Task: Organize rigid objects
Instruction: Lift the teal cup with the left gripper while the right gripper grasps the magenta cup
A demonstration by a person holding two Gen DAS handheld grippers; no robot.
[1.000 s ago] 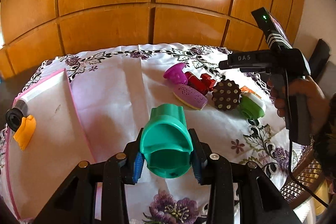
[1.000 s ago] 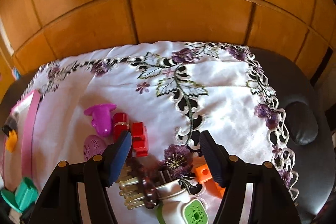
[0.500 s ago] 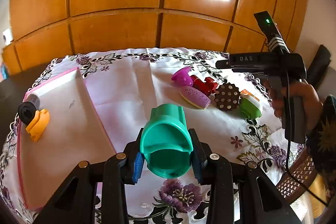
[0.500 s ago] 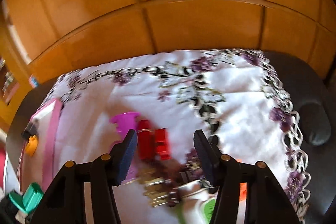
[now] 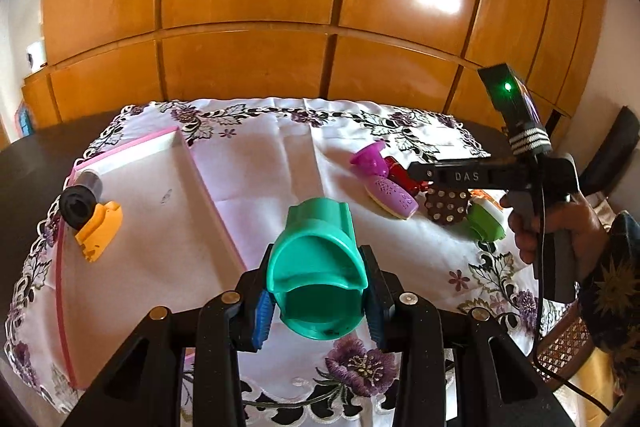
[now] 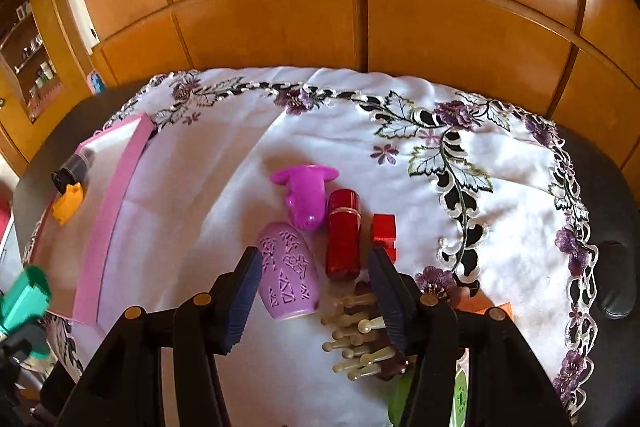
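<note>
Rigid objects, tablecloth and tray

Teal plastic cup-shaped piece (image 5: 318, 271) raised, mouth toward camera. Lilac patterned oval case (image 6: 289, 271), magenta flanged piece (image 6: 305, 195), red cylinder (image 6: 343, 233) clustered on cloth; black cylinder (image 5: 78, 201), orange clip (image 5: 99, 230) touching in tray.

Teal cup (image 5: 318, 267), lilac patterned case (image 6: 289, 271), red tube (image 6: 343, 233), purple-flowered white tablecloth (image 6: 400, 155).

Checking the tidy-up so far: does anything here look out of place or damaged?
Nothing looks damaged. Five small items, the red cylinder among them, lie loose on the tablecloth outside the pink tray.
</note>
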